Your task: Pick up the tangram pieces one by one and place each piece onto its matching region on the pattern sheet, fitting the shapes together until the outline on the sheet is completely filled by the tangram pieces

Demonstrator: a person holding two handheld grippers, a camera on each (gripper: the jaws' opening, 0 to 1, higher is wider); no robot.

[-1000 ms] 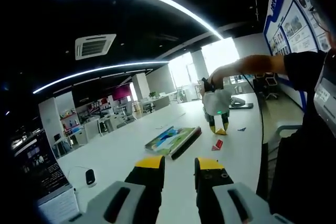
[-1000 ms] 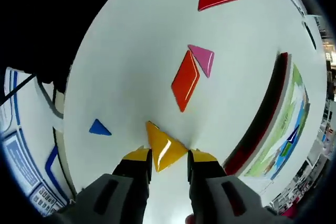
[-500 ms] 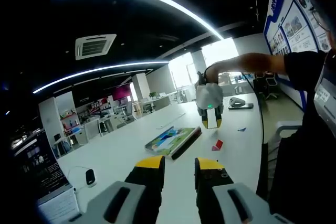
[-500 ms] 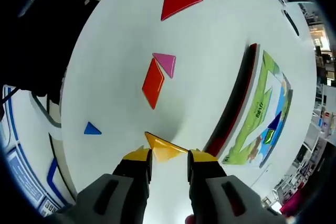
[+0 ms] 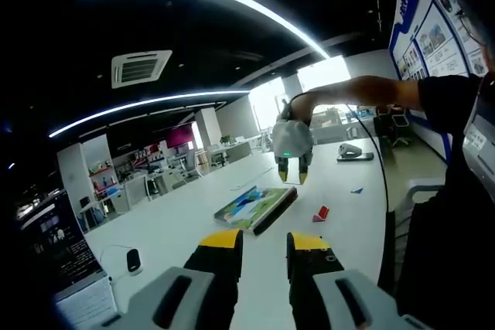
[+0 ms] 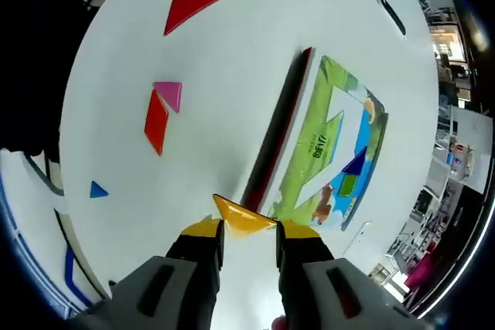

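My right gripper (image 6: 249, 229) is shut on a yellow triangle (image 6: 240, 216), held in the air above the white table (image 6: 232, 59). Below it lies the pattern sheet (image 6: 329, 148) with its white outline, where a dark blue triangle (image 6: 355, 163) and a green piece (image 6: 347, 185) lie. Loose on the table are a red triangle (image 6: 189, 5), a pink triangle (image 6: 170, 94), an orange parallelogram (image 6: 155, 120) and a small blue triangle (image 6: 97, 189). In the left gripper view my left gripper (image 5: 263, 243) is open and empty, well back from the sheet (image 5: 253, 205). The right gripper (image 5: 290, 177) hangs above that sheet.
A dark red strip (image 6: 278, 125) runs along the sheet's near edge. A black mouse-like device (image 5: 133, 261) with a cable lies near the table's left edge. A grey object (image 5: 353, 152) sits at the far end. A person's arm (image 5: 363, 96) reaches across from the right.
The right gripper has lifted with the yellow triangle and moved from the loose pieces toward the pattern sheet, which is now under it. The left gripper has not moved.
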